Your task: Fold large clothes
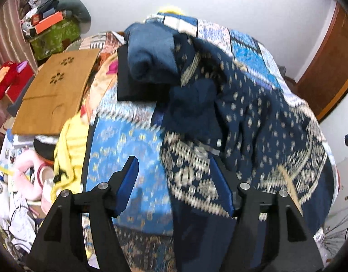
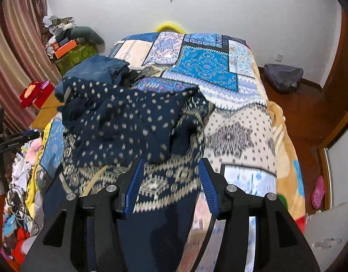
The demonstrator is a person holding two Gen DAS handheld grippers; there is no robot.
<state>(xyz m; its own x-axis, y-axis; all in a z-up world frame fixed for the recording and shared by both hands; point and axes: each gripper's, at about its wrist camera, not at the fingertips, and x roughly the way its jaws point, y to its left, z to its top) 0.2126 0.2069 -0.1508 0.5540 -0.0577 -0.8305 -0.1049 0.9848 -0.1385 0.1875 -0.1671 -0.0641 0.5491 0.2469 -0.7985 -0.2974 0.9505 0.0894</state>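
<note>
cluttered home bedroom: quilted bed (image 2: 219, 68)

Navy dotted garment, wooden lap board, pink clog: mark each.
Navy dotted garment (image 2: 128, 122), right wrist view, bunched middle.
Wooden lap board (image 1: 53, 93), left wrist view, flat top face.
Pink clog (image 2: 318, 191), right wrist view, upper.

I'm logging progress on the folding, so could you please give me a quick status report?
Left hand-held gripper and right hand-held gripper open, empty, over the hem. Navy patterned garment bunched on the bed, unfolded. Folded blue clothes lie beyond.
</note>
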